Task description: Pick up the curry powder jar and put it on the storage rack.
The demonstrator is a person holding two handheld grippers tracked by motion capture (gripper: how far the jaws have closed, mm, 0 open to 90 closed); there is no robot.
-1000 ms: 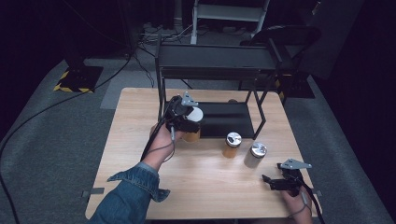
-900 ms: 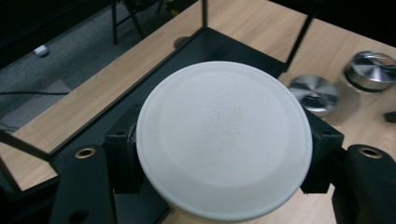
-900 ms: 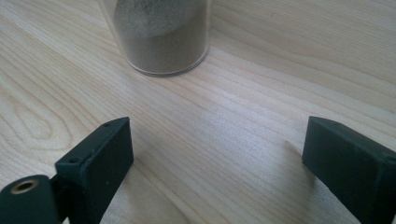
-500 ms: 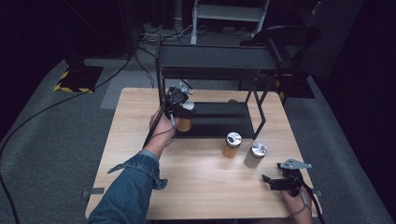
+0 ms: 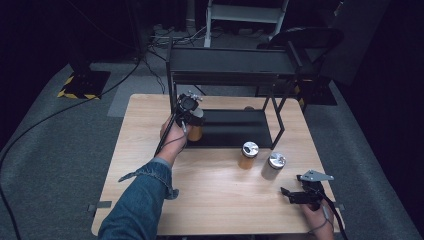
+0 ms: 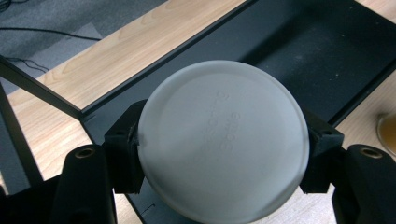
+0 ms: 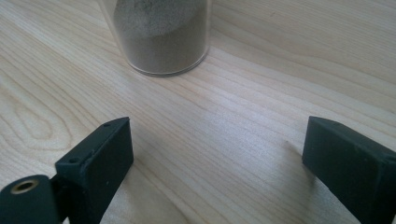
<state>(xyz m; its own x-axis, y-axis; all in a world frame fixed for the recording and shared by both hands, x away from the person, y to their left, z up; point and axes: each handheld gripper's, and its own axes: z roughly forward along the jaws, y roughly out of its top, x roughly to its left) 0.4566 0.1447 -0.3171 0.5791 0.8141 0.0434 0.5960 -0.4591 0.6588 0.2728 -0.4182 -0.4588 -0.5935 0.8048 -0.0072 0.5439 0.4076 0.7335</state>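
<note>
My left gripper (image 5: pixel 191 116) is shut on a jar with a white lid (image 6: pixel 223 140) and amber contents (image 5: pixel 195 132). Its pads (image 6: pixel 125 154) press on the lid's two sides. The jar is at the left front corner of the black rack's lower shelf (image 5: pixel 235 127); I cannot tell whether it rests there. My right gripper (image 5: pixel 291 195) lies low over the table's near right corner, open, with bare wood between its jaws. Just beyond them stands a clear jar of grey-brown powder (image 7: pixel 161 32).
An amber jar with a silver lid (image 5: pixel 248 155) and the grey powder jar (image 5: pixel 274 166) stand on the wooden table (image 5: pixel 150 150) in front of the rack. The rack's upper shelf (image 5: pixel 235 62) and its thin legs (image 5: pixel 277 125) overhang the lower shelf.
My left gripper has carried the jar away from the person and slightly left, down toward the lower shelf's left corner. The right gripper has stayed in place.
</note>
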